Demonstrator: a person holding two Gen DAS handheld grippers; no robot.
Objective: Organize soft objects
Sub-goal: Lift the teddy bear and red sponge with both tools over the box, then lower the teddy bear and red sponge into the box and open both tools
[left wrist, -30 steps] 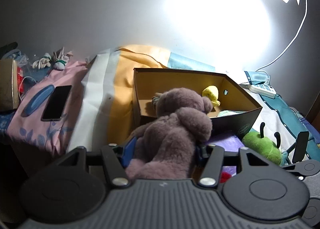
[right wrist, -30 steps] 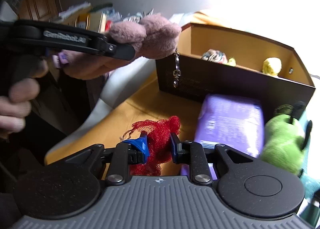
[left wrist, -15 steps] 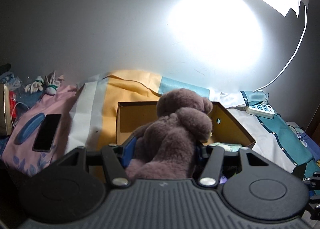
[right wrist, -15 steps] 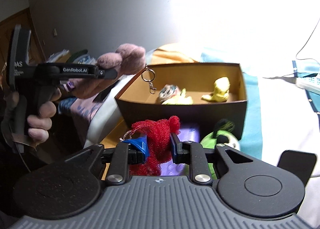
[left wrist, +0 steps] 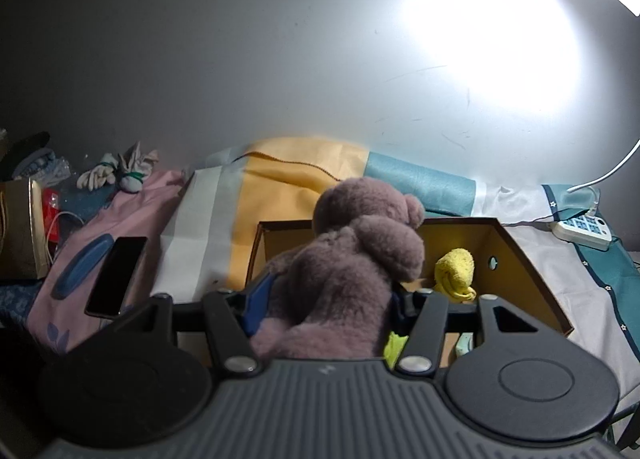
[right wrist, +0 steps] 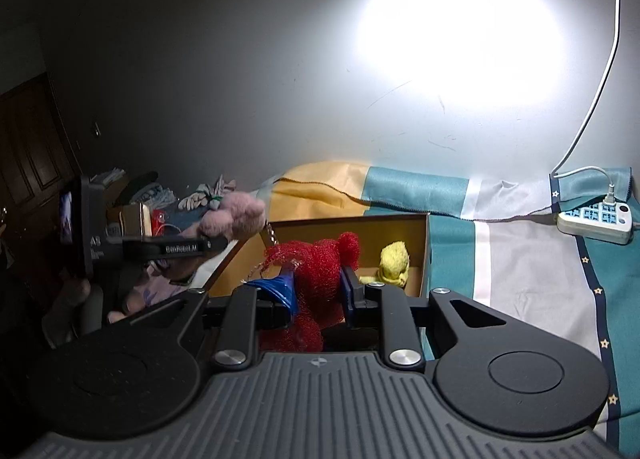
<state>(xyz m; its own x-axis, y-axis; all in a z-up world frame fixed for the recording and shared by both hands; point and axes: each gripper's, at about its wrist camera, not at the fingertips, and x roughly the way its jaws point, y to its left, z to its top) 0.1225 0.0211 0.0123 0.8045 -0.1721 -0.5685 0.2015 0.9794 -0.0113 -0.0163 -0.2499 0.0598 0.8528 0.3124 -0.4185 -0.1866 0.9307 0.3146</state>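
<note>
Writing: "GenRobot.AI" on the left tool (right wrist: 224, 235), seen from the right
Left tool: clamps one mauve plush bear (left wrist: 352, 267) over the box (left wrist: 520, 259)
Right tool (right wrist: 318, 291): clamps one red mesh pouf (right wrist: 320, 267)
Ahead in box: one yellow plush (right wrist: 394, 263)

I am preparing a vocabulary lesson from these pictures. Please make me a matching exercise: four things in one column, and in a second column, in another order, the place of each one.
Things
1. mauve plush teddy bear
2. red mesh pouf
3. yellow plush toy
4. black smartphone

Places
A. lying inside the brown cardboard box
B. gripped in the right claw
C. lying on the pink bedcover
D. gripped in the left claw

Pairs: 1-D, 2-B, 3-A, 4-C
</note>
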